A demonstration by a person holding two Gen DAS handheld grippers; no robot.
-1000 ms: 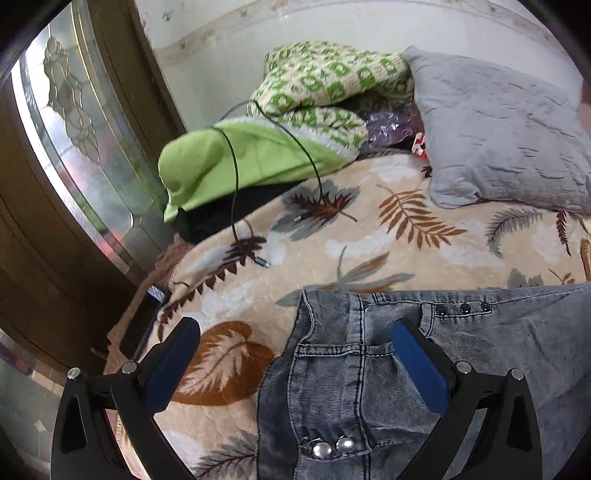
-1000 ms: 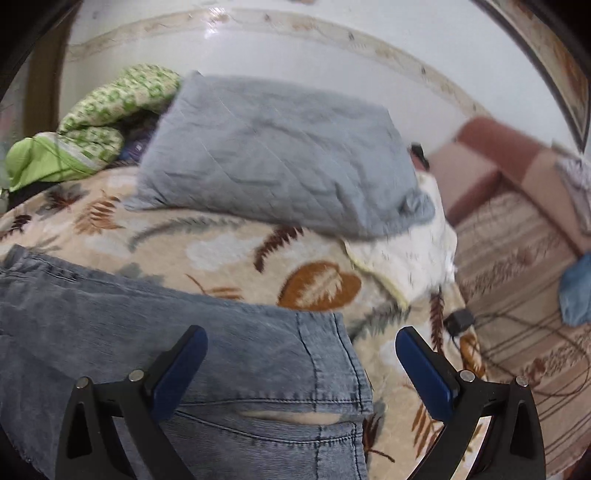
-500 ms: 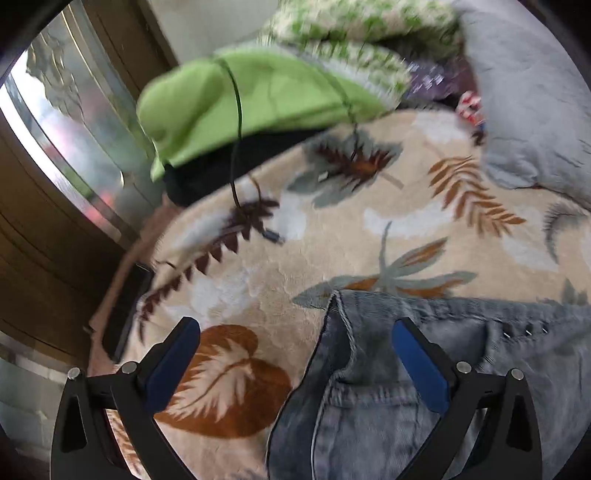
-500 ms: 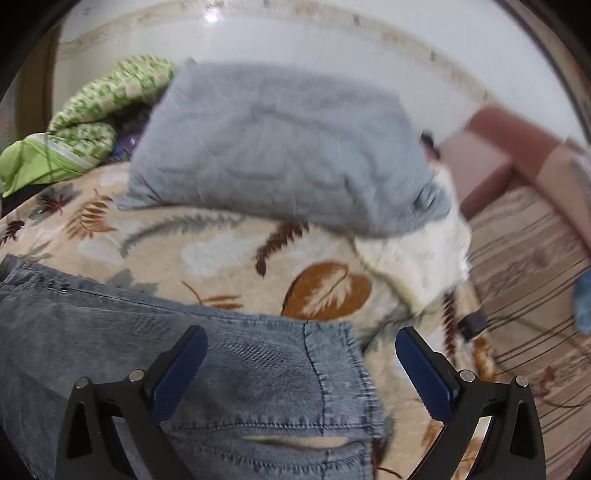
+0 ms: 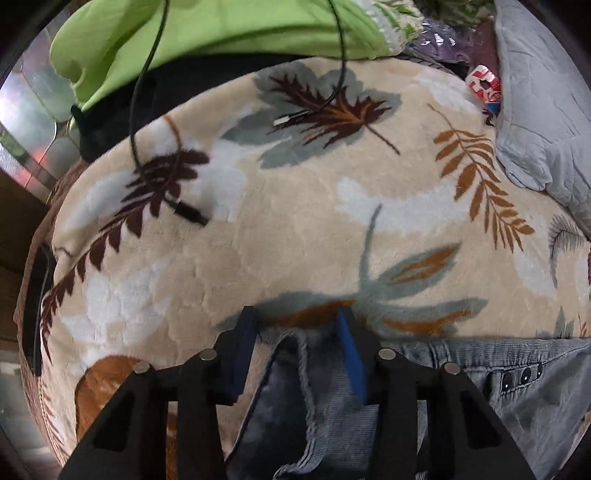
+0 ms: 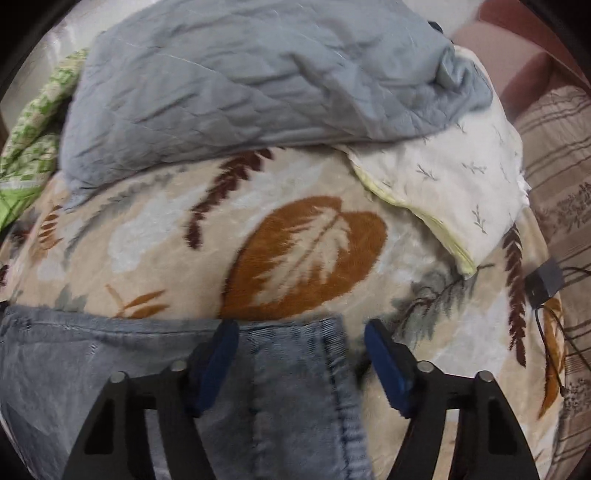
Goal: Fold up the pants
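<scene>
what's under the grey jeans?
The faded grey denim jeans lie on a beige plush blanket with a leaf print. Whatever is beneath the blanket is covered.

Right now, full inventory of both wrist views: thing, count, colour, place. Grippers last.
jeans: 1, faded grey-blue denim, flat on the blanket along the near edge of both views
blanket: 1, beige with brown, grey and white leaves, covers the bed
quilted pillow: 1, grey, far side of the bed
green bedding: 1 heap, lime with a checked part, far left
cables: 2, black, trailing from the green bedding onto the blanket
white cloth: 1, yellow-edged, under the pillow's right end
black adapter: 1, right edge of the bed
left gripper: jaws have just been closing, astride a corner of the jeans
right gripper: jaws have just been closing, astride the opposite corner of the jeans
</scene>
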